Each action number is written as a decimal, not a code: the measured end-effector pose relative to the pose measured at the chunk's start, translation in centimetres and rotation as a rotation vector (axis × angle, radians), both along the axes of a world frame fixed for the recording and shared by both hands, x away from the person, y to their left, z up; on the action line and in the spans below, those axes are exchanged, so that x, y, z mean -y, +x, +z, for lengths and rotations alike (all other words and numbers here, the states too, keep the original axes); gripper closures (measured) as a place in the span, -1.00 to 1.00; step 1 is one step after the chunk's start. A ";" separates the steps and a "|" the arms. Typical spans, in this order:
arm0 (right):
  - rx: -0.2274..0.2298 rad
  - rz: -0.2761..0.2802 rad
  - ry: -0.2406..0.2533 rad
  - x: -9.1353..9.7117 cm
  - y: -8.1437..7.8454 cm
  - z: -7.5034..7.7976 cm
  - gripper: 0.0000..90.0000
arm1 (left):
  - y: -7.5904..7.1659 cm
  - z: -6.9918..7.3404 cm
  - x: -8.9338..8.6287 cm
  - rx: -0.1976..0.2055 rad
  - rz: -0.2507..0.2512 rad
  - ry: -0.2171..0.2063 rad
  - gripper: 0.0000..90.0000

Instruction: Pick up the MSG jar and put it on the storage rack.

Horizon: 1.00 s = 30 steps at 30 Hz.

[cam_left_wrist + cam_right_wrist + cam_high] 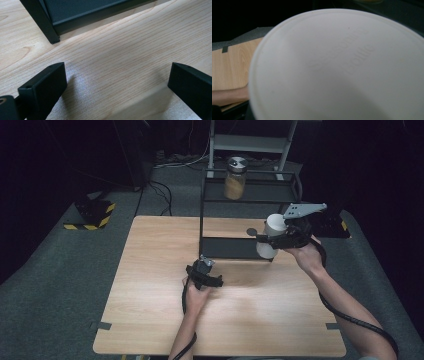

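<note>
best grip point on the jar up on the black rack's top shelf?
Probably the jar body just below its metal lid, coming level from the table side. It stands upright, the round sides suit two jaws, and the rack posts flank it.

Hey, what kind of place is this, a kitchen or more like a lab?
Probably a lab or recording studio: a bare wooden table on grey carpet, hazard-striped stand feet, loose floor cables, dark surroundings.

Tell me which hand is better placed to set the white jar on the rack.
Right. The right tool already grips the white jar, held above the table beside the black rack, whose top shelf holds a glass jar. The left tool sits open and empty over the table.
</note>
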State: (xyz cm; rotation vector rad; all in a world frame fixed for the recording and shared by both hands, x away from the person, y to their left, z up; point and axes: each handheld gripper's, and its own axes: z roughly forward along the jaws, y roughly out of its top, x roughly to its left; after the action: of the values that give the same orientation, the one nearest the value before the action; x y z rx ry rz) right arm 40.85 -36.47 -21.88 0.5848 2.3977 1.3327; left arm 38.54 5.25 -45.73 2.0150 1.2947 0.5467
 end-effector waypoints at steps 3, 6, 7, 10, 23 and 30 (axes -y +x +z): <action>0.008 0.014 0.007 0.2 0.0 1.2 -0.22 | 0.0 0.0 0.0 0.001 0.001 0.000 -0.95; 0.011 0.025 0.014 0.4 0.1 2.2 -0.22 | 0.0 0.0 0.0 0.001 0.001 0.001 -0.95; 0.016 0.031 0.014 0.5 0.2 2.9 -0.22 | 0.0 0.0 0.0 0.001 0.001 0.001 -0.95; 0.020 0.036 0.014 0.5 0.3 3.7 -0.22 | 0.0 0.0 0.0 0.001 0.001 0.000 -0.95; 0.030 0.033 0.039 0.6 1.8 7.4 -0.22 | 0.0 0.0 0.0 0.001 0.002 -0.001 -0.95; 0.038 0.010 0.046 0.2 2.7 9.0 -0.22 | 0.0 0.0 0.0 0.000 0.002 -0.001 -0.95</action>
State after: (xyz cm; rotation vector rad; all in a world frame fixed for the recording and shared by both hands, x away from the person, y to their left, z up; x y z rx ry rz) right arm 43.57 -36.67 -12.86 0.5555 2.3487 1.3939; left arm 38.52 5.23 -45.74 2.0134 1.2967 0.5471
